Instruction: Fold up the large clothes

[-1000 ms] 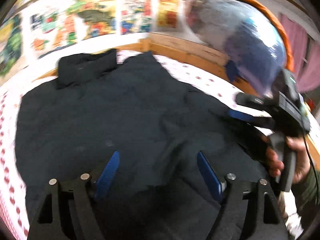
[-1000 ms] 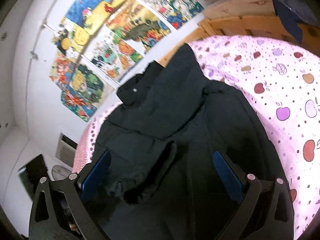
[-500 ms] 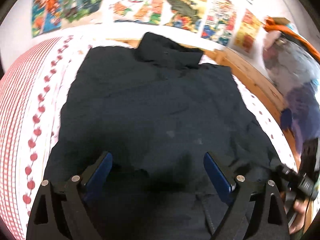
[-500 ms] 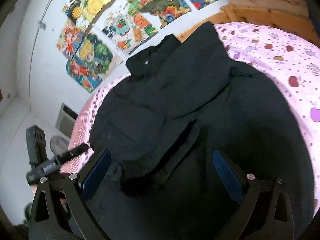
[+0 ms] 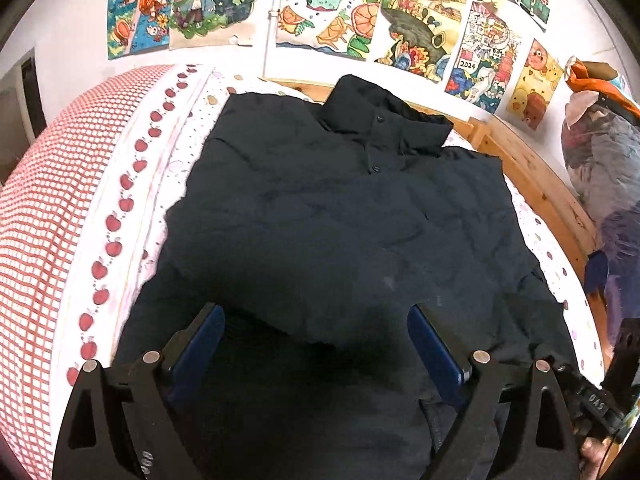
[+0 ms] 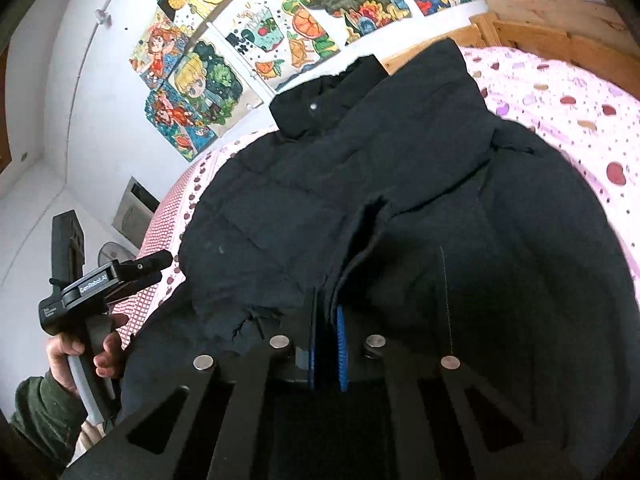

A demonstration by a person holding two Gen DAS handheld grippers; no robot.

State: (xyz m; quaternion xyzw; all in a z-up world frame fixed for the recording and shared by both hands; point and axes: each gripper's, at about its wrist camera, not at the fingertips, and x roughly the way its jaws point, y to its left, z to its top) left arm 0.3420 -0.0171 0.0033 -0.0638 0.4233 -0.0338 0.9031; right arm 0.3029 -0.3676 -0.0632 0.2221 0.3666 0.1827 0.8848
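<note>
A large black padded jacket (image 5: pixel 340 216) lies spread on the bed, collar towards the wall. It also fills the right wrist view (image 6: pixel 360 200). My left gripper (image 5: pixel 316 344) is open and hovers just above the jacket's lower part, holding nothing. It shows from the side in the right wrist view (image 6: pixel 154 266), at the jacket's left edge. My right gripper (image 6: pixel 328 332) is shut on a fold of the jacket's near edge, where a sleeve or front flap lies across the body.
The bed has a pink fruit-print sheet (image 6: pixel 560 104) and a red checked cover (image 5: pixel 48 208) on the left. A wooden bed frame (image 5: pixel 536 184) runs along the right. Posters cover the wall (image 5: pixel 360 12). A bag of clothes (image 5: pixel 600 168) hangs at far right.
My right gripper has closed from wide open onto the jacket's edge. My left gripper has swung left and back, now facing the collar, and stays open.
</note>
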